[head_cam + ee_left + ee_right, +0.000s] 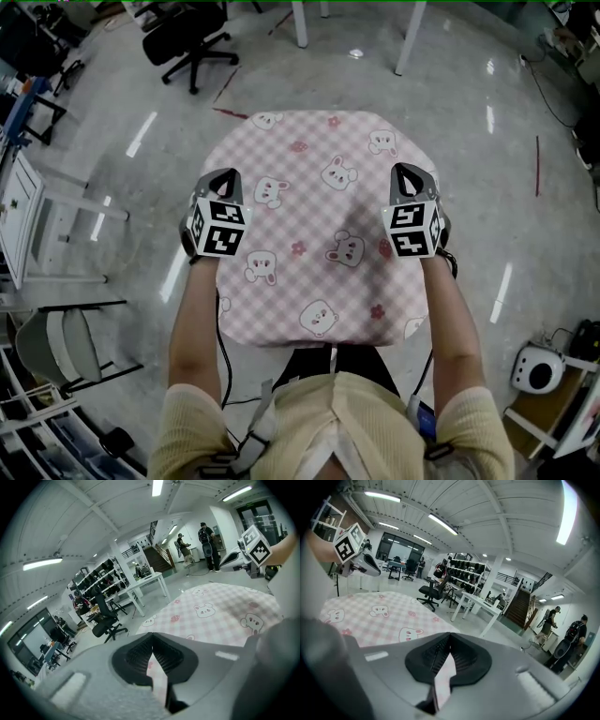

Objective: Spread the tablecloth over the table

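Observation:
A pink checked tablecloth (pixel 319 216) printed with bears and flowers hangs spread between both grippers in the head view, and nothing of a table shows under it. My left gripper (pixel 223 176) is shut on the tablecloth's left edge; a strip of the cloth (pixel 157 679) runs between its pads. On the right edge my right gripper (pixel 405 172) is shut the same way, with cloth (pixel 443 677) pinched in its jaws. Each gripper view shows the tablecloth (pixel 220 611) (pixel 370 616) stretching away toward the other gripper.
A black office chair (pixel 187 42) and white table legs (pixel 410 37) stand on the grey floor beyond the cloth. A folding chair (pixel 56 347) and white frame (pixel 23 211) are at the left, a small white device (pixel 537 368) at the lower right. People (pixel 206 545) stand far off.

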A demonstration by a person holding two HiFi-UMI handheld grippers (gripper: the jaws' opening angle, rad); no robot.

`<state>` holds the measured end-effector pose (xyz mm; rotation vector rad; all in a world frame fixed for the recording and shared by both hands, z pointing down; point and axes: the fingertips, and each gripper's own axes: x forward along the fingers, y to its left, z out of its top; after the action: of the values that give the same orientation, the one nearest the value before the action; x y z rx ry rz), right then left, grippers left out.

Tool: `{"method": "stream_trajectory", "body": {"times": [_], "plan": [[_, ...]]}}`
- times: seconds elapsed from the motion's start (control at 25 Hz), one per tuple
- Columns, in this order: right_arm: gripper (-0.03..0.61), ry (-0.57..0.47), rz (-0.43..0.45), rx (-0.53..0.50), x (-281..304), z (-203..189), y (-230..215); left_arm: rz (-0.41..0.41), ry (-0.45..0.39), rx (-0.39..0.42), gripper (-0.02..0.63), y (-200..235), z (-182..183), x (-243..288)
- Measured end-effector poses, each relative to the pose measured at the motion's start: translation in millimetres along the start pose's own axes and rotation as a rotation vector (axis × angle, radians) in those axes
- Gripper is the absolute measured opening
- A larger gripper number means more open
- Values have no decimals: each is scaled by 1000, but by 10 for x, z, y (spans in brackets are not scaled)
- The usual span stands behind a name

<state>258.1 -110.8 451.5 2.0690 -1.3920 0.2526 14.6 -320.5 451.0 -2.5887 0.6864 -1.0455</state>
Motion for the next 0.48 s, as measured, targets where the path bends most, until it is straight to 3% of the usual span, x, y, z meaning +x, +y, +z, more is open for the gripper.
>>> {"method": "stream_trajectory", "body": {"times": [0.16,0.48], "plan": [[3,-9,7,9,-218,47,109,-4,-27,5,2,-11,-12,-237],[3,-23,14,17,-612,101,335,-44,-75,-105,0,-134,-71,-674]]}}
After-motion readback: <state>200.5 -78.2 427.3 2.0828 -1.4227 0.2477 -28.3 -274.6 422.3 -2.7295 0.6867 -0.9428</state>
